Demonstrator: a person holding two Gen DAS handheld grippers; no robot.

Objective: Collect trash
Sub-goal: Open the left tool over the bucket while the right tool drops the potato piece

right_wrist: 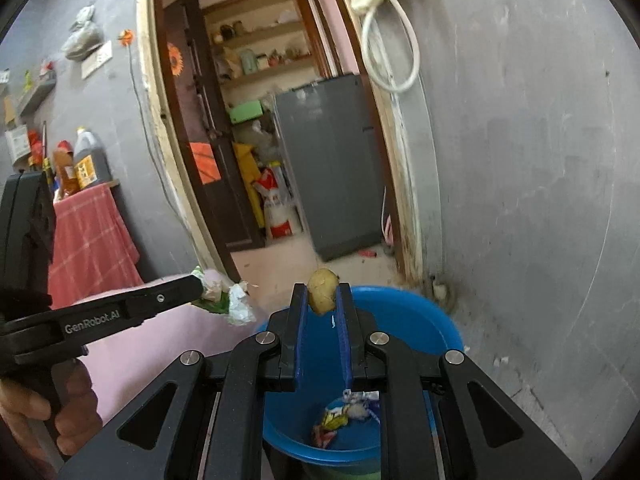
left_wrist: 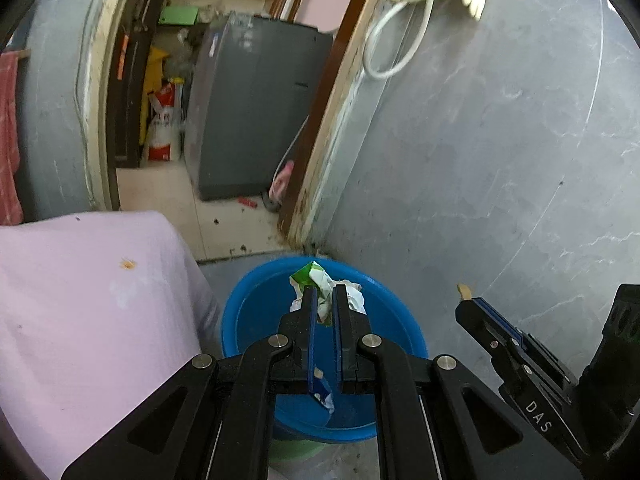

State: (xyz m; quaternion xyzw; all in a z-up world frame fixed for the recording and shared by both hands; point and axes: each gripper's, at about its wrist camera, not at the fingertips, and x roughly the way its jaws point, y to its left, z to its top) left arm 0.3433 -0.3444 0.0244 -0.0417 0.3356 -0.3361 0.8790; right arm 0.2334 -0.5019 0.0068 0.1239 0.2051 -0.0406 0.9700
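Left tool is clamped on a crumpled green wrapper above the blue bucket; right tool pinches a small potato above its rim. Early release risks misses.

Dim, flat indoor light; brighter beyond doorway. Heavy fisheye bending, black corner vignette, slight motion blur.

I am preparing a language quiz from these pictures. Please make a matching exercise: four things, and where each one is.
Things:
1. crumpled wrapper
2. small potato
3. blue bucket
4. red checked cloth

Places:
a. on the floor by the wall
b. in the right claw
c. hanging at the far left
d. in the left claw

Pairs: 1-d, 2-b, 3-a, 4-c
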